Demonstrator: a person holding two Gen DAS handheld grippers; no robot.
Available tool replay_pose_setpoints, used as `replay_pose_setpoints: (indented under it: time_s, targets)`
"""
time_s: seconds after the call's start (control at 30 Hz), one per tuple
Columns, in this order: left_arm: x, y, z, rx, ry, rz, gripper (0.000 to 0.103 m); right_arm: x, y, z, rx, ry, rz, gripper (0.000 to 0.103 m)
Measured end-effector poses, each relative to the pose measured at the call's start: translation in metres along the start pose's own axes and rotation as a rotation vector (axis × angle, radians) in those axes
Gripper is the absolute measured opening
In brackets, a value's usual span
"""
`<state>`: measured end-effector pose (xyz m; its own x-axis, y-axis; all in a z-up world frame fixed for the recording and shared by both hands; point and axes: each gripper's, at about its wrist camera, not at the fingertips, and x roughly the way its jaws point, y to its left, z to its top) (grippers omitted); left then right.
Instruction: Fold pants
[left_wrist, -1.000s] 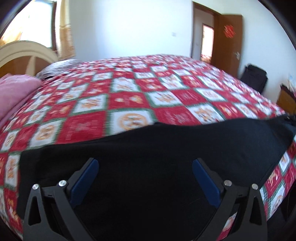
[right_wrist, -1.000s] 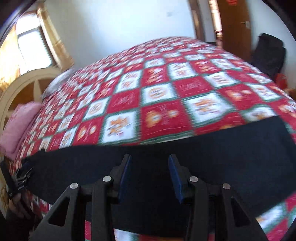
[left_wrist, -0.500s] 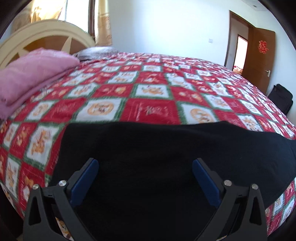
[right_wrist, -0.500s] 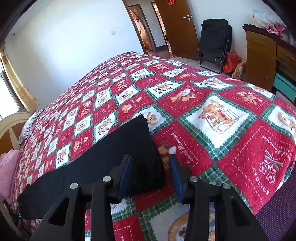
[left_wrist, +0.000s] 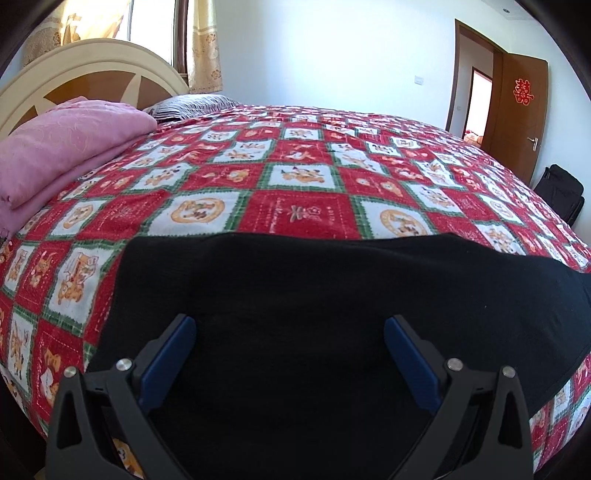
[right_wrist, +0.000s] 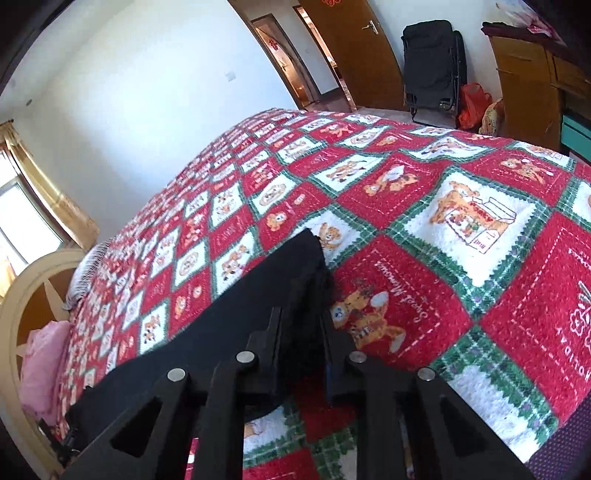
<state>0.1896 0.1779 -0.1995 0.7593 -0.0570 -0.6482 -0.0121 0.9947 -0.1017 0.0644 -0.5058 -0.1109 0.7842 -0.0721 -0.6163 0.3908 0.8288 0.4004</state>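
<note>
We see black pants (left_wrist: 332, 295) spread flat across the near edge of a bed covered by a red, white and green patchwork quilt (left_wrist: 295, 177). The left gripper (left_wrist: 288, 354) hangs over the dark cloth, its blue-padded fingers (left_wrist: 166, 358) spread wide apart with nothing clamped between them. A folded pink blanket (left_wrist: 62, 147) lies at the left by the cream headboard (left_wrist: 92, 59). A brown door (left_wrist: 517, 110) stands open at the right.

pants (left_wrist: 332, 295) on bedspread (left_wrist: 303, 184), near edge | folded blanket (left_wrist: 62, 147) left, by headboard (left_wrist: 92, 70)
</note>
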Motion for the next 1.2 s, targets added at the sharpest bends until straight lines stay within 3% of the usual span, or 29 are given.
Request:
replay_pose_setpoints:
  time_s: [0.23,0.47,0.97,1.2]
  targets:
    - [-0.001,-0.001,-0.001,-0.008,0.009,-0.001,0.103,-0.021,0.045,-0.001,-0.105,-0.081,0.036,0.016]
    - [-0.002,-0.001,-0.002,-0.010,0.016,-0.011,0.103,-0.030,0.096,-0.008,-0.223,-0.094,0.085,0.015]
    - [-0.026,-0.017,0.007,-0.029,0.009,-0.104,0.103,-0.013,0.181,-0.053,-0.394,-0.011,0.216,0.015]
    - [-0.039,-0.038,0.007,-0.027,0.019,-0.195,0.103,0.025,0.217,-0.096,-0.469,0.098,0.268,0.015]
